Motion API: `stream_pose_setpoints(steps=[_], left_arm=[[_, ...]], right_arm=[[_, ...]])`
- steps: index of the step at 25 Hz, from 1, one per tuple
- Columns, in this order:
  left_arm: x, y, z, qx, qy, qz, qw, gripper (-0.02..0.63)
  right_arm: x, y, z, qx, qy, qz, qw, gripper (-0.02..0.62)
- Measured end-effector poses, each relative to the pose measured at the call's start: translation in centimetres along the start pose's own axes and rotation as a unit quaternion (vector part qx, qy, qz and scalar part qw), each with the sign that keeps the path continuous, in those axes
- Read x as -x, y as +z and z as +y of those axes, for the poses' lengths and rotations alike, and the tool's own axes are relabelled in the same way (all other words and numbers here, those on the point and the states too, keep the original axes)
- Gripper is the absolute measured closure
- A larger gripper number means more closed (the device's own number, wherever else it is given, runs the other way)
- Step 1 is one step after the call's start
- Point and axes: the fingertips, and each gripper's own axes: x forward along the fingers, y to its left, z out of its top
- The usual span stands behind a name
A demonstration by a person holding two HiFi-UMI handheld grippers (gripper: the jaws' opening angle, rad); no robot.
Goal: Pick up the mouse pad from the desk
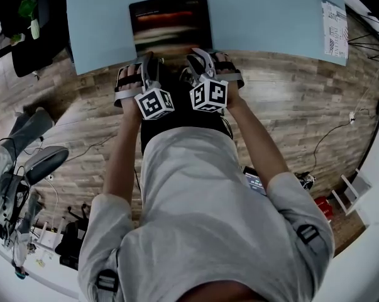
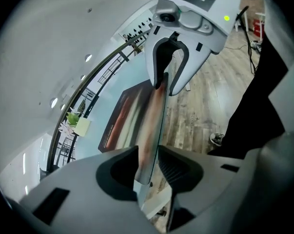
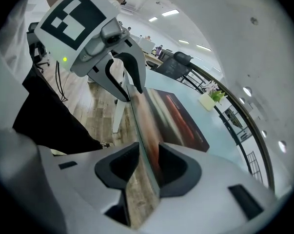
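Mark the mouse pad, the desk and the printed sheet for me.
mouse pad (image 1: 170, 24): head view, middle of its dark top.
desk (image 1: 264, 17): head view, bare blue surface right of the pad.
printed sheet (image 1: 335, 29): head view, centre of its face.

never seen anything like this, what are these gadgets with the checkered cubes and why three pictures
No robot here: a person holds a left gripper and a right gripper, each carrying a marker cube. One picture comes from a camera on the person's head, looking down; the other two ride on the grippers and look along their fingers. On the light blue desk lie a dark mouse pad and a printed sheet. The pad's near edge sits between both grippers' fingers, which are opening, so neither seems to pinch it now.
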Motion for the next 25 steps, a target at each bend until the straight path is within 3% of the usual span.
stream_pose_setpoints(steps=[10,19,25], left_arm=[[-0.4,-0.1,-0.1,0.025,-0.028,0.001,0.9993,0.469],[0.1,0.3,0.0,0.091,-0.091,-0.012,0.9916,0.512],[0.8,0.7,0.9,0.139,-0.11,-0.023,0.9839,0.555]], right_arm=[[-0.4,-0.2,-0.1,-0.014,-0.011,0.006,1.0,0.482],[0.4,0.2,-0.5,-0.076,0.012,-0.001,0.997,0.537],[0.9,0.9,-1.6,-0.149,0.044,-0.003,0.988,0.56]])
